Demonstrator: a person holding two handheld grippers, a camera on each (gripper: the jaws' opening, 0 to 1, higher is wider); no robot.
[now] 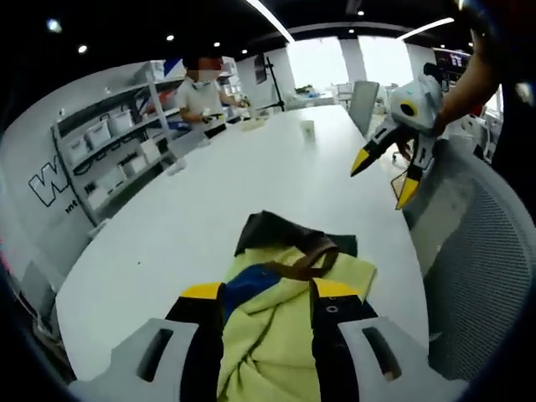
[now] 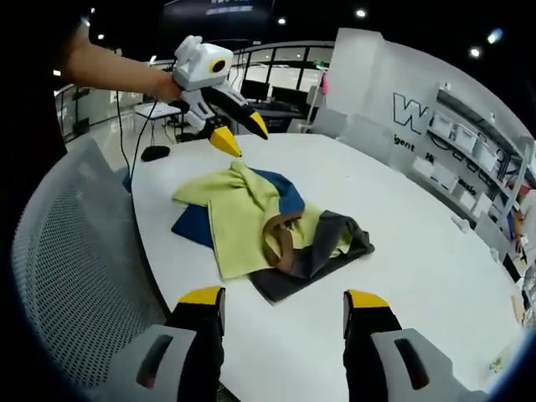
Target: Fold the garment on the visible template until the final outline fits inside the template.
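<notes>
White table [image 2: 402, 243] in an open office, shelving [image 1: 117, 155] beyond it, garment [image 2: 268, 226] on the table, left gripper [image 2: 230, 138] pinching the garment's yellow corner, right gripper [image 2: 283, 303] spread above the table edge

Legible text, two items, both partial.

1. White partition wall [image 1: 50, 167] beside the grey metal storage shelving [image 1: 117, 151], left gripper view: large dark outlined letter "W", with a line of smaller dark print beneath, too small to read.

2. Same white partition wall [image 2: 394, 92], right gripper view: large "W" in outline, with small print below ending in "gent".
</notes>
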